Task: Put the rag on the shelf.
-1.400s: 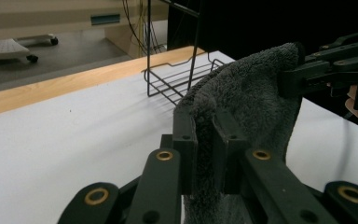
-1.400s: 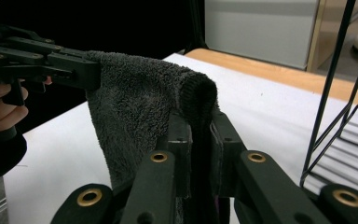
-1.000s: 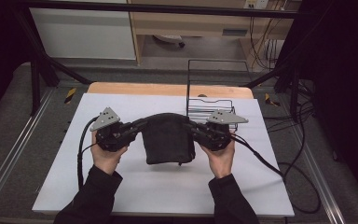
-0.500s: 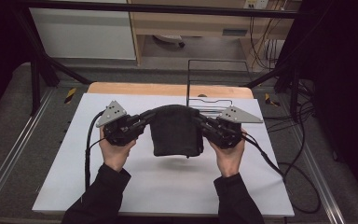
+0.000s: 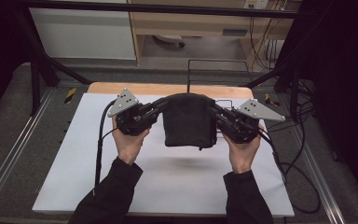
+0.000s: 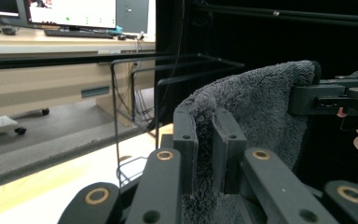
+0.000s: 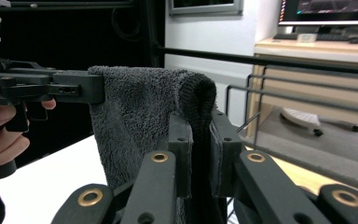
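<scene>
A white table (image 5: 177, 186) with a light wooden strip along its far edge stands on a grey floor, with metal rails running along its left and right sides. Beyond the far edge rises a thin black wire rack (image 5: 216, 70), and behind that a pale wooden desk; the gripper views show monitors and a keyboard on desks in the room. Black cables trail over the right side of the table and onto the floor.

The left tongs (image 5: 161, 105) are clamped on the left top corner of a dark grey towel (image 5: 189, 121); in the left gripper view the fluffy cloth is pinched between the two black jaws (image 6: 205, 154). The right tongs (image 5: 214, 111) are closed likewise on the right top corner, the cloth squeezed tight between the jaws in the right gripper view (image 7: 200, 149). The towel hangs folded between the two tongs over the middle of the table, toward the far half, its lower edge clear of the surface with a faint shadow beneath.

Compared with a second ago, both hands have lifted and carried the towel farther away, toward the rack; then it hung lower and nearer the person. The grip on both corners is unchanged.
</scene>
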`<state>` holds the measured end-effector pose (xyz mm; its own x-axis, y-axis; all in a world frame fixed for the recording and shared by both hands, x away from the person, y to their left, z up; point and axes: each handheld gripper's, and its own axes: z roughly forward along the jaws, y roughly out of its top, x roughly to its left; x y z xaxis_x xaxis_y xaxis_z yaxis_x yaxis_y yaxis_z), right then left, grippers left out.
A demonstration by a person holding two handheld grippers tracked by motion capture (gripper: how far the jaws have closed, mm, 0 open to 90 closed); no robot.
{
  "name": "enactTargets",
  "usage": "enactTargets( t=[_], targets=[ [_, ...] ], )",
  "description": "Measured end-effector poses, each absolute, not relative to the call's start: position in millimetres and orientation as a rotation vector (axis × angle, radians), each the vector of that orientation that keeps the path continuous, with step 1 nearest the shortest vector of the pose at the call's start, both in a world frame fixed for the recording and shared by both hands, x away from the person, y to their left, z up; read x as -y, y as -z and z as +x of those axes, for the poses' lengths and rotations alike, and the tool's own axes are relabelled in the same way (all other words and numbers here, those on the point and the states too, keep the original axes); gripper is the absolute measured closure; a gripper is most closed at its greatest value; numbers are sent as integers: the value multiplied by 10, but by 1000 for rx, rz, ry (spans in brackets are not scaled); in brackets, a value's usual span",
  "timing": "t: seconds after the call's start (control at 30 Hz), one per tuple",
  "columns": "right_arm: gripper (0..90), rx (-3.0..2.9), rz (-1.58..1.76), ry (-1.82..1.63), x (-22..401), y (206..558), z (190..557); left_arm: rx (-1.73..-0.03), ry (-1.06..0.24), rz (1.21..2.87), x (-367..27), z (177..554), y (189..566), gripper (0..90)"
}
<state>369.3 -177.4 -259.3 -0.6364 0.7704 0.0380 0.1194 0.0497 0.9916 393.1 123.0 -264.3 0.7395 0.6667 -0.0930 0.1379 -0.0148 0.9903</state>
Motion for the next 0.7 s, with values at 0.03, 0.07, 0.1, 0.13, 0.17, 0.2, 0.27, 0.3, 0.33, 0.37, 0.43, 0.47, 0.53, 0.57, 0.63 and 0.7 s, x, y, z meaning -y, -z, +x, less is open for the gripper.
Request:
enactTargets(
  t=[0.03,0.07,0.1,0.13,0.17,0.2,0.27,0.3,0.33,0.37,0.43,0.47,0.53,0.57,0.63,0.7],
  targets=[
    [820,-1806,892,-1627,1792,2574,3690,-672,-476,1551,-1206,3939,2628,811],
    [820,-1796,894,-1627,1807,2556,3689,-667,-480,1548,-1181,3948,2611,811],
    [820,-1796,894,-1627,1807,2556,3689,-663,-481,1544,-1157,3956,2595,811],
    [820,-1779,892,-1625,1844,2520,3690,-661,-483,1540,-1136,3965,2579,811],
    [820,-1779,892,-1625,1844,2520,3690,-660,-479,1533,-1114,3974,2563,811],
    [820,-1770,890,-1625,1862,2503,3690,-657,-478,1529,-1093,3983,2546,811],
    [820,-1753,888,-1621,1893,2469,3687,-650,-481,1518,-1049,3997,2515,811],
    [820,-1744,889,-1621,1908,2454,3686,-647,-484,1518,-1030,4005,2497,811],
    [820,-1726,890,-1626,1938,2424,3684,-644,-484,1516,-1012,4015,2478,811],
    [820,-1726,890,-1626,1938,2424,3684,-641,-486,1513,-994,4025,2457,811],
    [820,-1709,889,-1632,1969,2395,3687,-635,-489,1505,-958,4047,2415,811],
    [820,-1701,892,-1634,1983,2378,3690,-633,-488,1499,-941,4059,2392,811],
    [820,-1685,894,-1641,2008,2344,3695,-620,-489,1487,-907,4084,2351,811],
    [821,-1676,895,-1644,2020,2326,3697,-616,-491,1483,-888,4096,2329,811],
    [821,-1661,896,-1645,2047,2293,3704,-614,-489,1478,-853,4123,2288,811],
    [821,-1647,896,-1645,2073,2261,3711,-612,-490,1471,-815,4149,2253,811]
  ],
)
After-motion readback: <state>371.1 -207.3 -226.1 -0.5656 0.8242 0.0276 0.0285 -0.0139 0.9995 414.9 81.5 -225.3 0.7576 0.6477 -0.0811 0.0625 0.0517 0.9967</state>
